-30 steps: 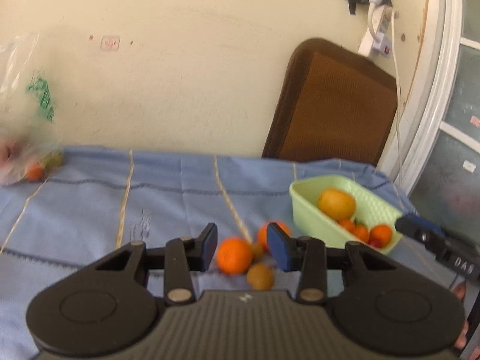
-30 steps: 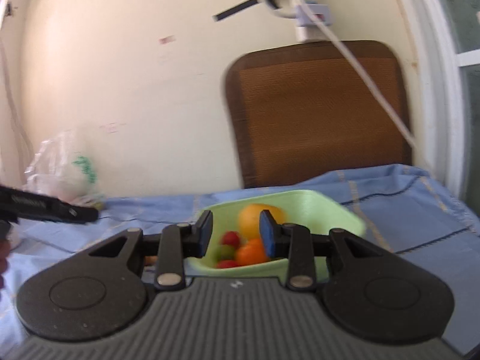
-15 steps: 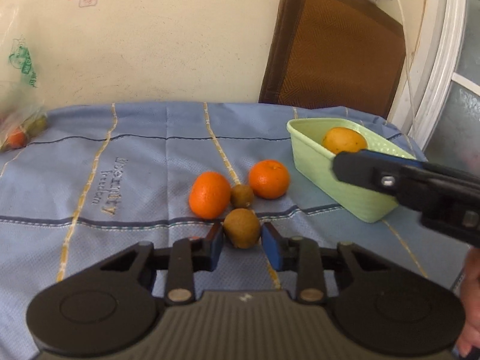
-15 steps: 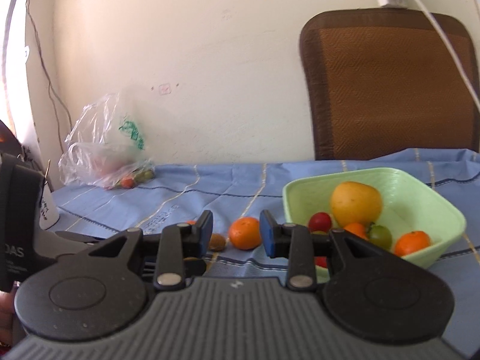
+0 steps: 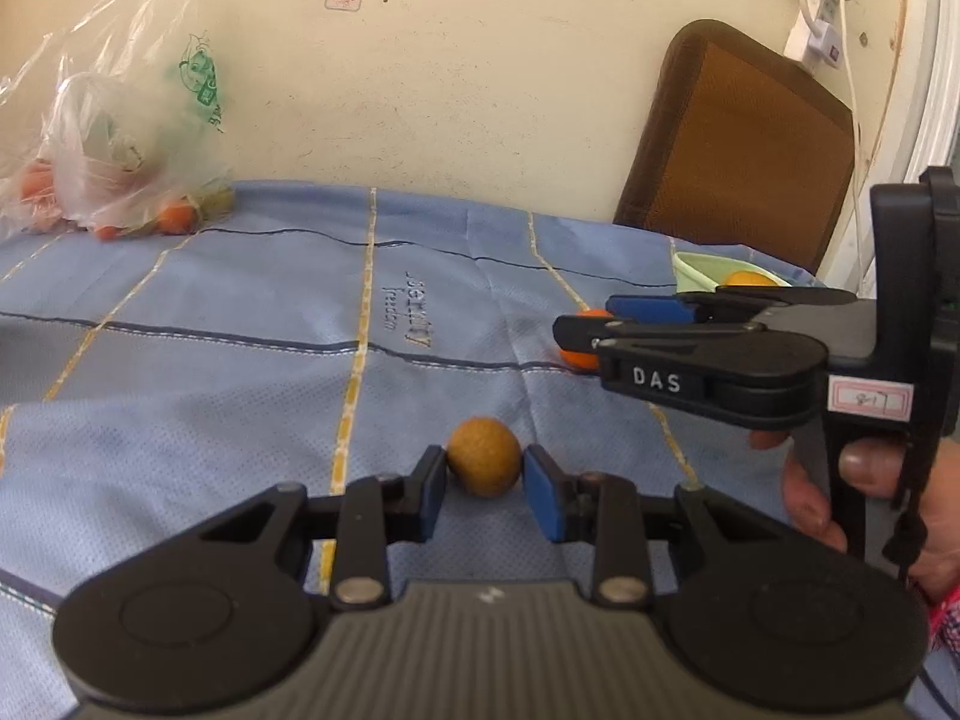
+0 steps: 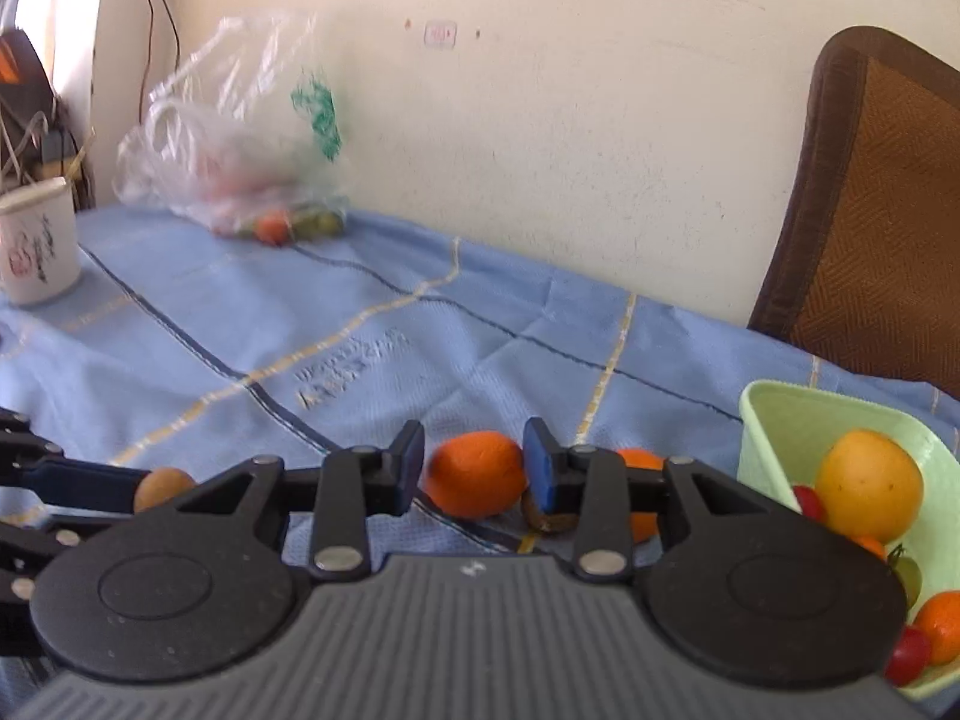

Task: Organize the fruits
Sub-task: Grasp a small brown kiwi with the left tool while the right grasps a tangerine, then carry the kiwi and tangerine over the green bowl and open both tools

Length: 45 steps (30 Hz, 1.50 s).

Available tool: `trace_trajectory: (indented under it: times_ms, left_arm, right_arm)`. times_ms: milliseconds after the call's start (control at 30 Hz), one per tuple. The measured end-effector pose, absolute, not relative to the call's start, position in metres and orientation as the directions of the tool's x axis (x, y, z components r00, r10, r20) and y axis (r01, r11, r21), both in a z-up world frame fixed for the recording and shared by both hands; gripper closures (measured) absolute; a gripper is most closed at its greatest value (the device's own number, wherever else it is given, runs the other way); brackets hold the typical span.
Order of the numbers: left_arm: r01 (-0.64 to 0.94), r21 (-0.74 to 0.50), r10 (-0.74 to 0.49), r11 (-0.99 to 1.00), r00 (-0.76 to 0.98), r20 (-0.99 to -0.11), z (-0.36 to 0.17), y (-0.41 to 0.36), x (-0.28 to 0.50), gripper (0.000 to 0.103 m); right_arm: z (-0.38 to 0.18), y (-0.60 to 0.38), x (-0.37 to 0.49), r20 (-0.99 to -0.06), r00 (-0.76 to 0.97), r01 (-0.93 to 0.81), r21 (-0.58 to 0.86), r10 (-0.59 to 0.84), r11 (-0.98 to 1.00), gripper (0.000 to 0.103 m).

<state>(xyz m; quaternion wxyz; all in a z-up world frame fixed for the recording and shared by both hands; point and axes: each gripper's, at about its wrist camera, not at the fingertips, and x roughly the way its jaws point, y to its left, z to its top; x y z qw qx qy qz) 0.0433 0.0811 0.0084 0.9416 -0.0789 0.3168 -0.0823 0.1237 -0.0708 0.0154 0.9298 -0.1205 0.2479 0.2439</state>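
My left gripper (image 5: 483, 480) is shut on a round brown kiwi (image 5: 483, 456), just above the blue tablecloth (image 5: 240, 360). The right wrist view shows the same kiwi (image 6: 162, 486) at the left gripper's fingers (image 6: 78, 474). My right gripper (image 6: 474, 462) frames an orange (image 6: 474, 474) lying on the cloth; its jaws are opening and the pads do not press it. A second orange (image 6: 642, 462) and a small kiwi (image 6: 549, 519) lie partly hidden behind its right finger. The green basket (image 6: 774, 420) at the right holds a large yellow fruit (image 6: 870, 486), tomatoes and a small orange.
A plastic bag (image 5: 120, 138) with fruit lies at the back left against the wall. A white cup (image 6: 36, 240) stands at the far left. A brown chair back (image 5: 738, 150) rises behind the basket (image 5: 696, 267). A hand (image 5: 870, 480) holds the right gripper (image 5: 591, 321).
My left gripper closed on the kiwi and carried it left, away from the two oranges. My right gripper swung left from over the basket to the nearer orange, and its jaws widened.
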Motion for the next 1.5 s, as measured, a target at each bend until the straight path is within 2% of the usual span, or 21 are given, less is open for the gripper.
trace_trajectory:
  times_ms: [167, 367, 500, 800, 1033, 1200, 1367, 1433, 1500]
  left_arm:
    - [0.118, -0.201, -0.215, 0.973, 0.786, -0.580, 0.007, 0.079, 0.043, 0.074]
    - [0.159, -0.186, -0.238, 0.970, 0.791, -0.564, 0.008, 0.074, 0.038, 0.074]
    - [0.240, -0.203, -0.314, 0.949, 0.761, -0.568, 0.009, 0.051, 0.031, 0.074]
    - [0.438, -0.146, -0.437, 0.887, 0.697, -0.568, 0.012, -0.035, 0.020, 0.074]
    - [0.457, -0.067, -0.403, 0.887, 0.695, -0.595, 0.005, -0.063, 0.019, 0.073]
    - [0.446, -0.044, -0.385, 0.894, 0.713, -0.586, 0.010, -0.062, 0.018, 0.064]
    - [0.454, -0.035, -0.384, 0.890, 0.708, -0.593, 0.009, -0.065, 0.021, 0.065]
    - [0.462, -0.036, -0.390, 0.886, 0.702, -0.596, 0.006, -0.066, 0.021, 0.074]
    - [0.467, -0.035, -0.395, 0.884, 0.703, -0.591, 0.006, -0.066, 0.021, 0.074]
  right_arm:
    - [0.016, -0.083, 0.100, -0.517, 0.759, -0.533, -0.146, 0.394, 0.834, 0.067]
    - [0.024, -0.124, 0.048, -0.471, 0.784, -0.495, -0.081, 0.404, 0.865, 0.067]
    - [0.023, -0.158, 0.020, -0.467, 0.805, -0.423, -0.017, 0.367, 0.906, 0.067]
    - [0.015, -0.219, -0.018, -0.470, 0.845, -0.240, 0.092, 0.254, 0.966, 0.067]
    - [0.013, -0.221, -0.028, -0.466, 0.846, -0.254, 0.070, 0.257, 0.965, 0.065]
    - [0.012, -0.222, -0.026, -0.464, 0.846, -0.261, 0.066, 0.261, 0.963, 0.065]
    - [0.009, -0.221, -0.021, -0.486, 0.835, -0.261, 0.061, 0.257, 0.963, 0.060]
    - [0.009, -0.222, -0.019, -0.489, 0.831, -0.263, 0.076, 0.266, 0.962, 0.059]
    - [0.008, -0.223, -0.017, -0.497, 0.825, -0.264, 0.082, 0.269, 0.961, 0.061]
